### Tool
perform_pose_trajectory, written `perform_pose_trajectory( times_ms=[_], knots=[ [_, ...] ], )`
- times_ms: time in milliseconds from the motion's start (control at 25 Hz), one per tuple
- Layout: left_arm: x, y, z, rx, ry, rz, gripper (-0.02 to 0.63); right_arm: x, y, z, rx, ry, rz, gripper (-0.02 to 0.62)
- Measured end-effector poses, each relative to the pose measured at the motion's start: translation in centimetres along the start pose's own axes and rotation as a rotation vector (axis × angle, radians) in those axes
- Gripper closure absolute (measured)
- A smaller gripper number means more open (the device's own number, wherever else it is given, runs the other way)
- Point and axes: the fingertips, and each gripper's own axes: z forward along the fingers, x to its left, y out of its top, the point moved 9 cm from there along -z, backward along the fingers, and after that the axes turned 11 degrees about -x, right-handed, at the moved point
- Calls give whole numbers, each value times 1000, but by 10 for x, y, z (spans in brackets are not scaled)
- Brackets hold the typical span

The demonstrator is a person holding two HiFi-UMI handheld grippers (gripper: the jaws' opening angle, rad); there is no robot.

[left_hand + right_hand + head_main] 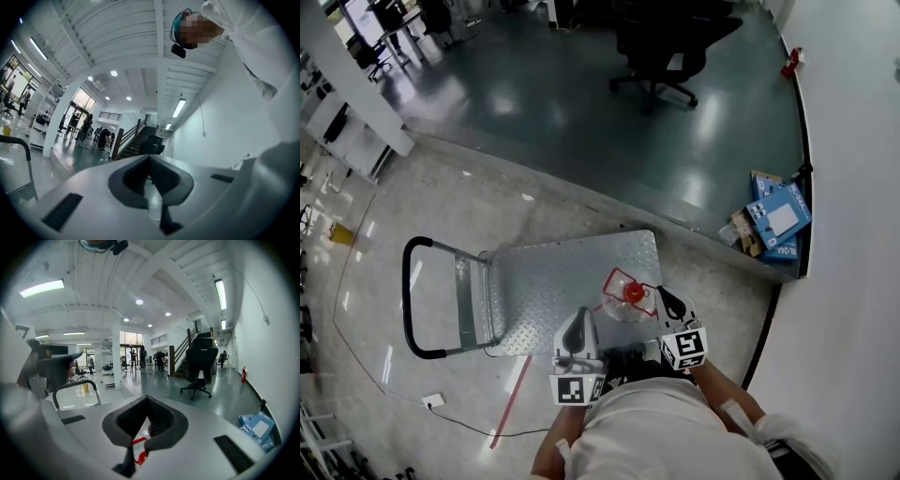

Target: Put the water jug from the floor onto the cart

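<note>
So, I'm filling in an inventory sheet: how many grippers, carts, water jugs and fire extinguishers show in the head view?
grippers: 2 (left gripper, right gripper)
cart: 1
water jug: 1
fire extinguisher: 1
total: 5

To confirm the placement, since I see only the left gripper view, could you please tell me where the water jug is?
Observer: The water jug appears to stand on the cart, at the deck's corner nearest the person.
Operator: Thank you. Is the right gripper holding it?
Observer: No. The right gripper is shut with nothing between its jaws, just beside the jug's red cap.
</note>
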Motion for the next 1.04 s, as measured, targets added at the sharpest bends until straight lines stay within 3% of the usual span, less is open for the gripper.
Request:
perform_pose_trajectory(
  times_ms=[200,1040],
  knots=[
    [-3,1,-4,-6,-3,-2,603,7,14,-17,-66,13,6,584],
    [-9,4,-18,-5,-19,7,603,19,19,-26,-100,40,-1,584]
  ],
)
